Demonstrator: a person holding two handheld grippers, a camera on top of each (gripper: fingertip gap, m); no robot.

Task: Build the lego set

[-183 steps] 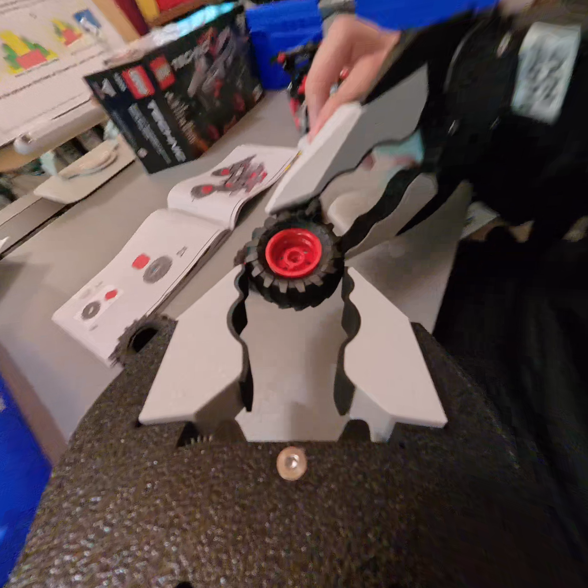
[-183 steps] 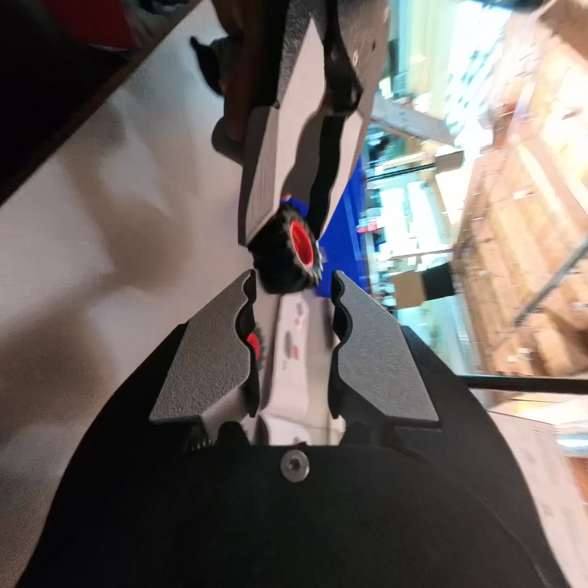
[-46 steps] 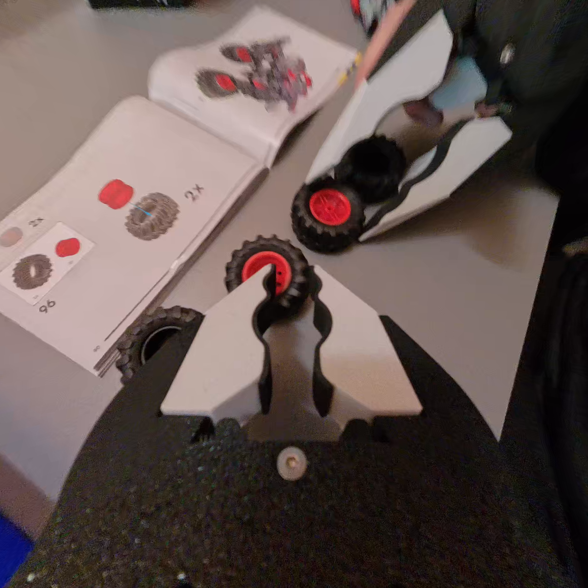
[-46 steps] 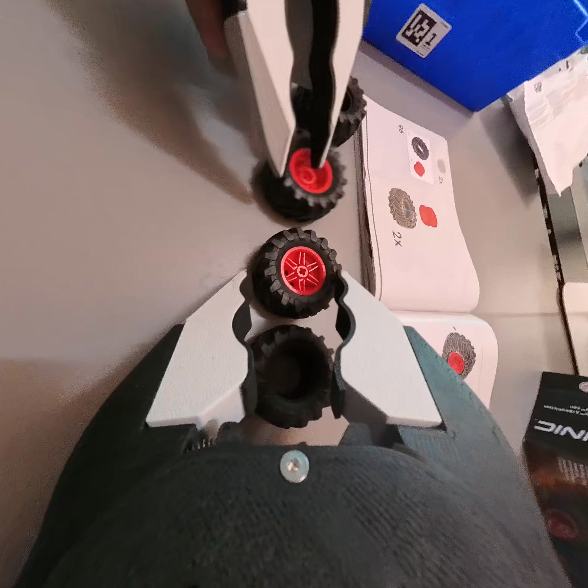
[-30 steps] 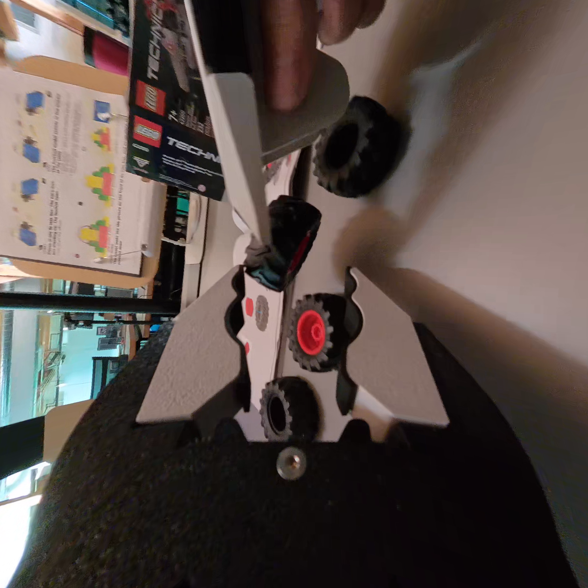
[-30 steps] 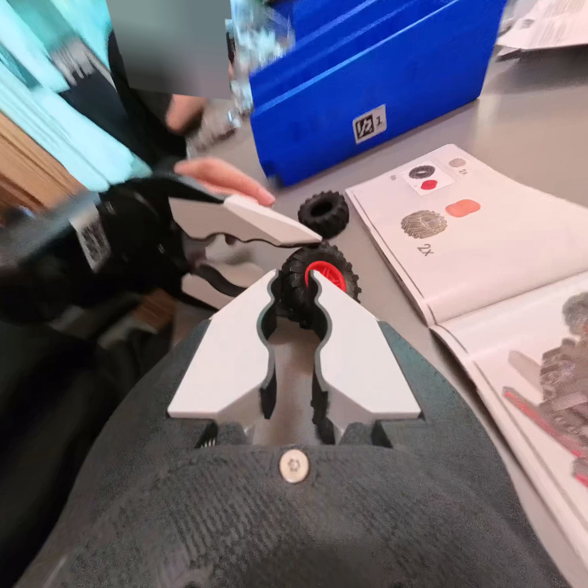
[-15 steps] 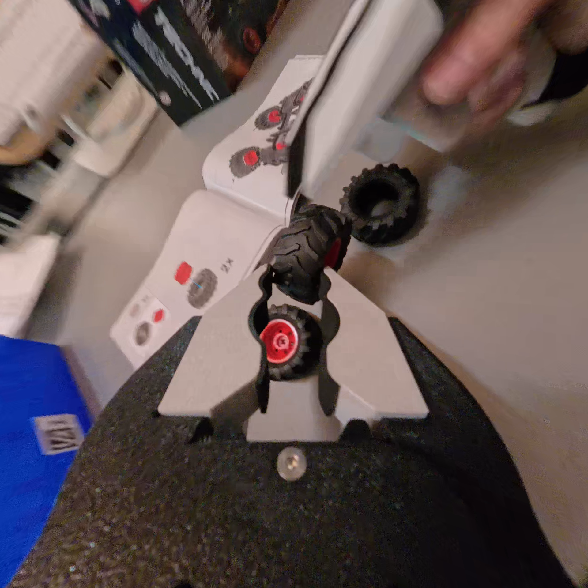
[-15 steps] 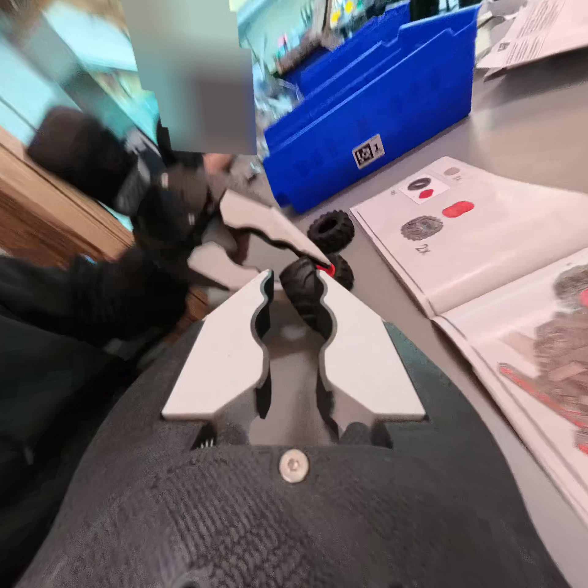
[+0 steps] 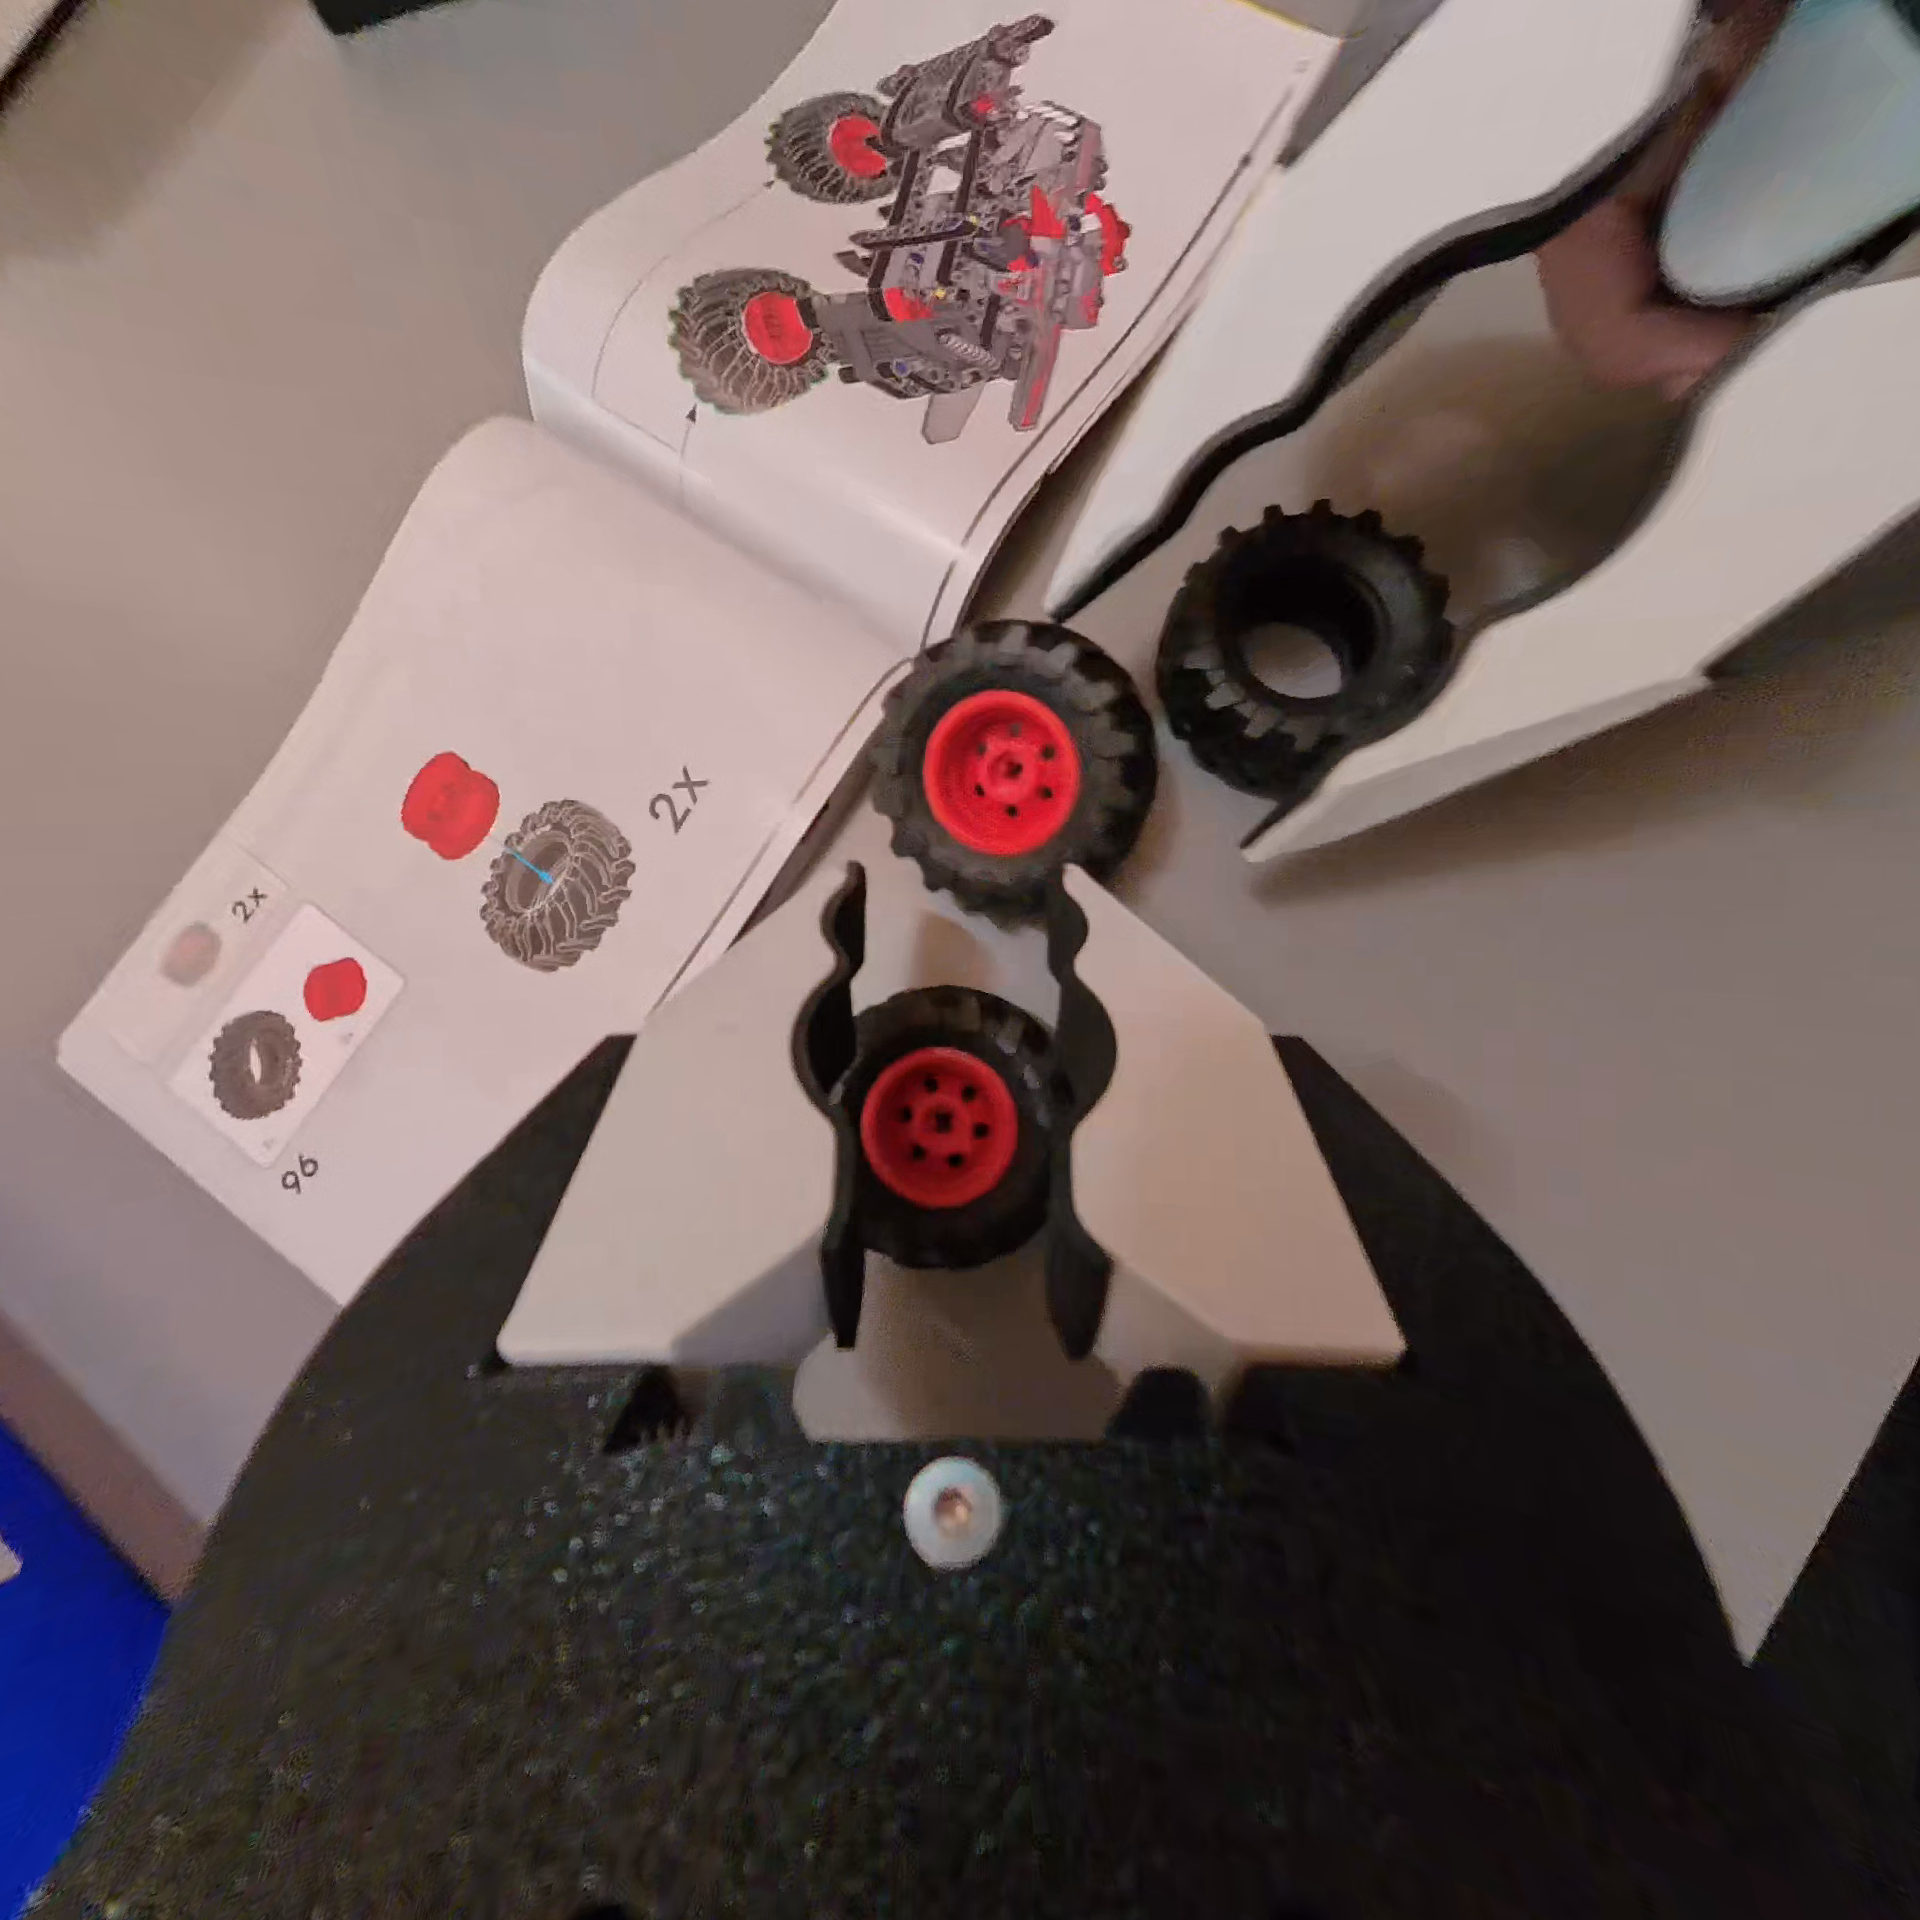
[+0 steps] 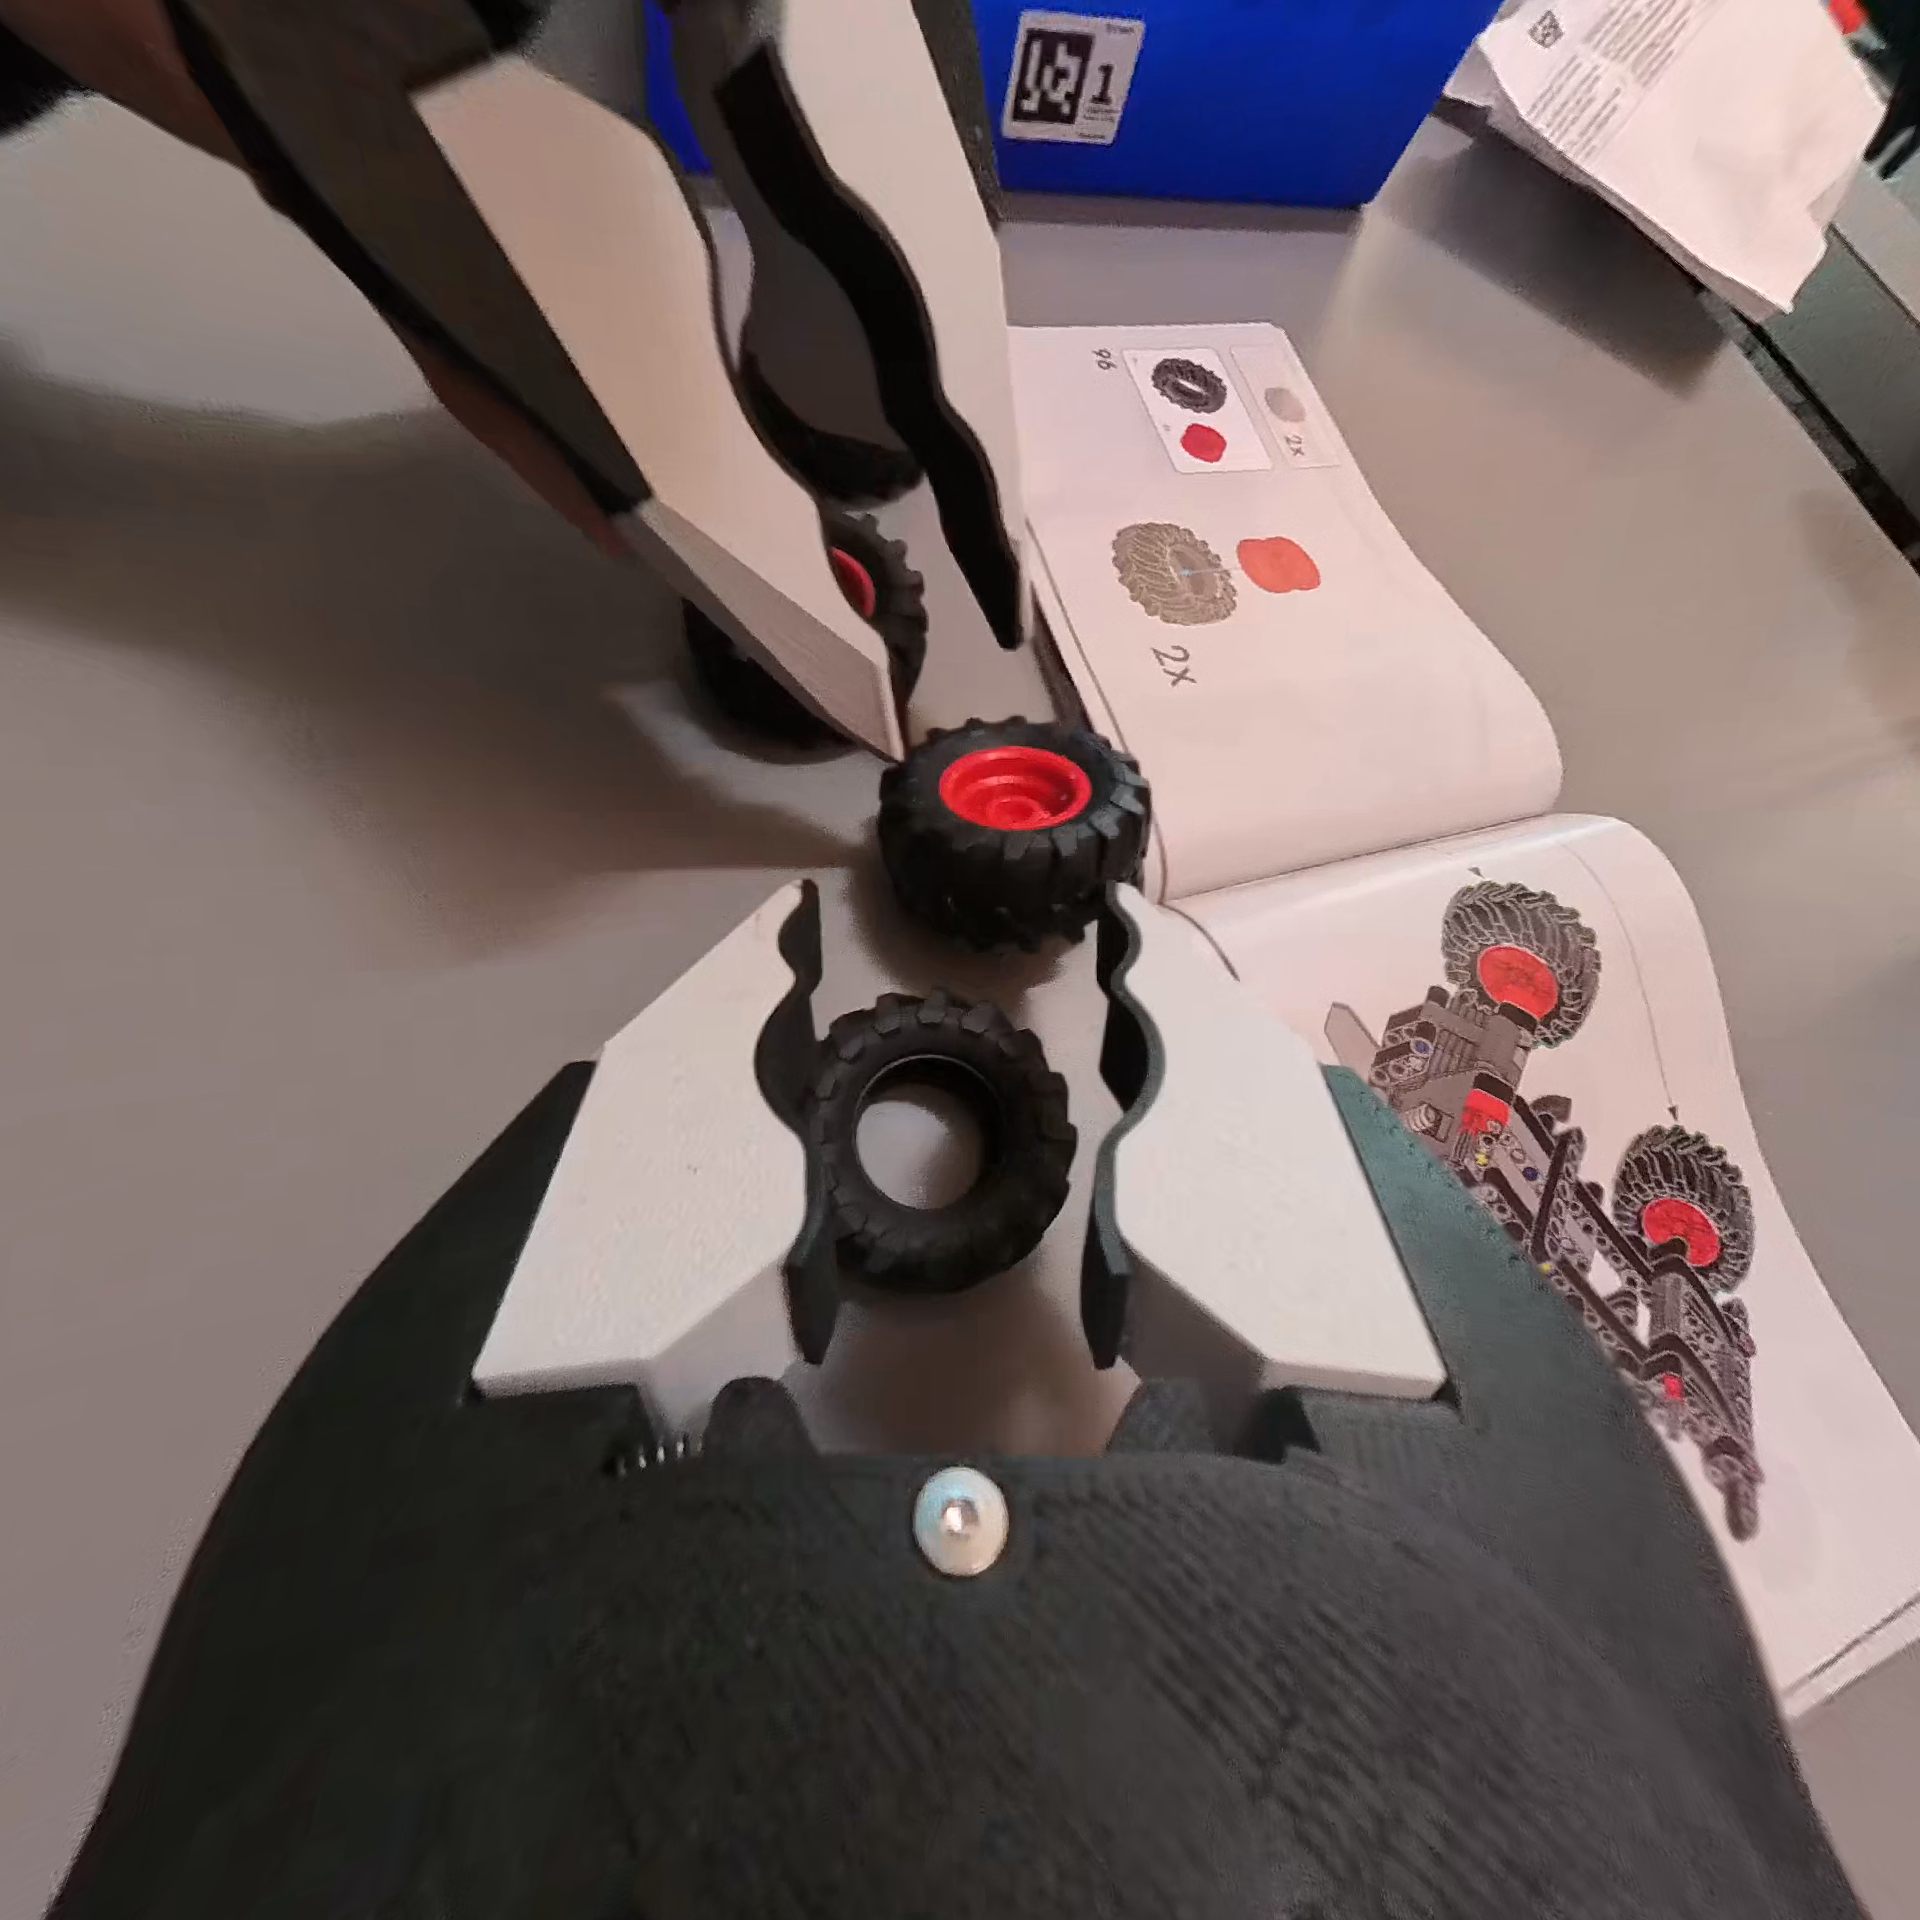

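Left gripper (image 9: pixel 951 914): grey fingers stood apart over a black knobbly rubber tyre with a red rim (image 9: pixel 940 1127); they framed this wheel but seemingly did not pinch it, though blur left contact unsure.
Right gripper (image 10: pixel 951 935): fingers spread wide either side of a bare black rubber tyre without a rim (image 10: pixel 940 1148), not touching it.
Second finished wheel (image 9: pixel 1013 769): black tyre, red hub, lay flat on the grey table (image 9: pixel 1507 1091) between both grippers, touching the open white instruction booklet (image 9: pixel 582 665).
Step in hand: judged to be fitting rims into tyres; the bare tyre awaited its red rim.
Doing it well: close squarely on the tread, hold the tyre level, press the rim in straight.
Background: a blue plastic bin (image 10: pixel 1195 156) stood beyond the booklet.
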